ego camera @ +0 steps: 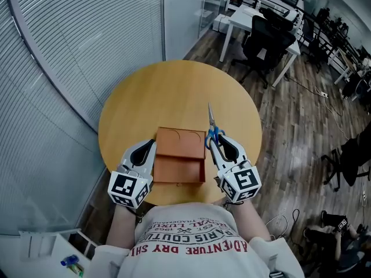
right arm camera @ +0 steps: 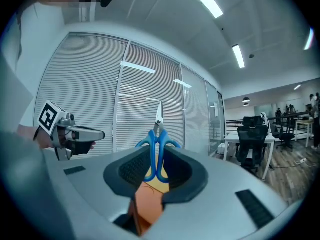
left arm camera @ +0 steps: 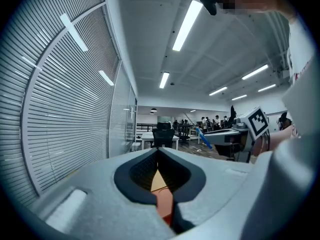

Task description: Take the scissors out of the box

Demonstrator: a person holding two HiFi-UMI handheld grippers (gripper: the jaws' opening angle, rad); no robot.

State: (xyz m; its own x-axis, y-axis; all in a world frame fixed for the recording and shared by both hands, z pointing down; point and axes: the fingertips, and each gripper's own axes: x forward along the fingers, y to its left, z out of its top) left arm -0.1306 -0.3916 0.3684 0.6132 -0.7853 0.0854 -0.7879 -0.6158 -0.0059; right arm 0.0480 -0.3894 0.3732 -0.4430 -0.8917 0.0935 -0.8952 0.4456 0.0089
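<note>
Blue-handled scissors point(ego camera: 210, 126) hang over the table's right side with their blades pointing away from me. My right gripper point(ego camera: 215, 139) is shut on their handles. In the right gripper view the scissors point(right arm camera: 158, 139) stand upright between the jaws, above the box's right edge. The open orange-brown box point(ego camera: 179, 169) lies on the round wooden table point(ego camera: 168, 91) with its lid point(ego camera: 181, 142) folded back. My left gripper point(ego camera: 149, 146) hovers at the box's left side, jaw tips together and nothing between them. Its own view shows the box point(left arm camera: 165, 206) below the jaws.
A curved wall of blinds point(ego camera: 75, 45) runs along the left of the table. Office desks and black chairs point(ego camera: 266, 33) stand behind on a wooden floor. The person's red-lettered shirt point(ego camera: 191, 242) is at the table's near edge.
</note>
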